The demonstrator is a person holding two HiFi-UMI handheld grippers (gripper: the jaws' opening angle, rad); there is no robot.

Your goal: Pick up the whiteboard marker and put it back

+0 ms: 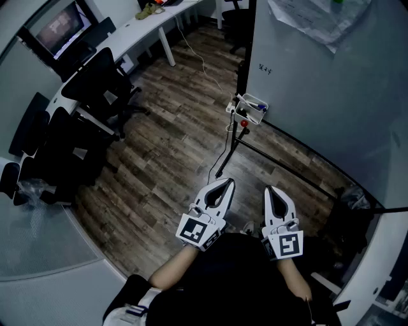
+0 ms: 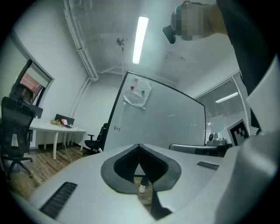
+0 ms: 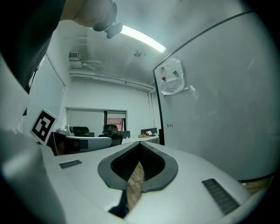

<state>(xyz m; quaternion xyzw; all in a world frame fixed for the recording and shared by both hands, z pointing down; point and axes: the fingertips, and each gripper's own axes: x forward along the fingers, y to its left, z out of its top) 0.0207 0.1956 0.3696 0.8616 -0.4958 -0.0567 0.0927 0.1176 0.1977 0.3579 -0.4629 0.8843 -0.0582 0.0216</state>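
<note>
Dark wood-plank floor spreads beneath and ahead of the left tool. Ahead-right of the right tool stands a large whiteboard. Well to the left, black office chairs line a long white worktop carrying a monitor. White walls; a strip light glows overhead.

Dark brown wood-plank floor: matt, grainy. Large grey whiteboard at 1 o'clock: smooth, faint sheen. Crumpled clear plastic sheet at its top: glossy. Long white desk at 11 o'clock: smooth. Left tool and right tool: white matt plastic, dark matt inner lining.
</note>
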